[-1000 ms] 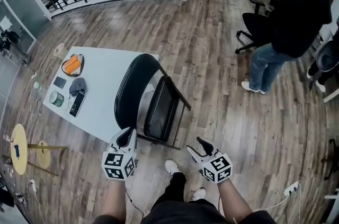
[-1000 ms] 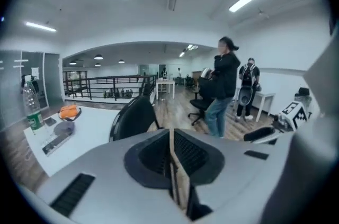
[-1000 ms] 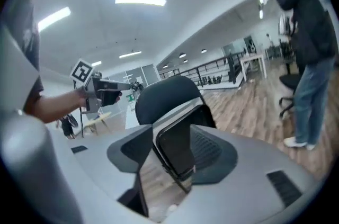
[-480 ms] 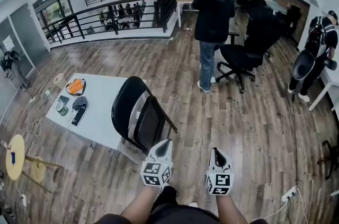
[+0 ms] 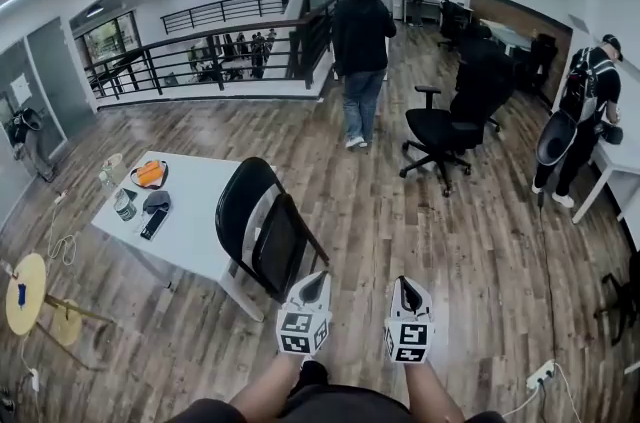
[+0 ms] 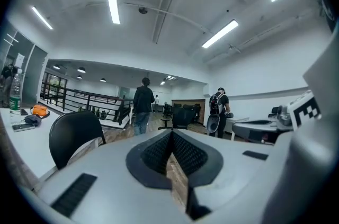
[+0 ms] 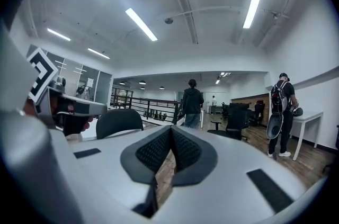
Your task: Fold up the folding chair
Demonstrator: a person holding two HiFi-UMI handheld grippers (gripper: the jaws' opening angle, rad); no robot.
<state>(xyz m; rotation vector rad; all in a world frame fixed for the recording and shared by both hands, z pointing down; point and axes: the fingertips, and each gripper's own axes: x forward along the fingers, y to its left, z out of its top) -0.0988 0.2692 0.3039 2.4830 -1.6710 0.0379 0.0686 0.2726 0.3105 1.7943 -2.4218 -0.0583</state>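
Apparently the job is all but done: the chair point(image 5: 262, 229) stands folded, seat up against its back, just beside the counter point(image 5: 190, 211), while the left gripper point(image 5: 314, 279) and right gripper point(image 5: 405, 284) hang clear of it, fingers point(image 6: 158, 154) together on nothing.

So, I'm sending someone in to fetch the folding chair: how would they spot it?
Find the white table. The folding chair stands at its right side, black with a rounded back. Unlike the office chair farther off, it has thin straight legs, no wheels.
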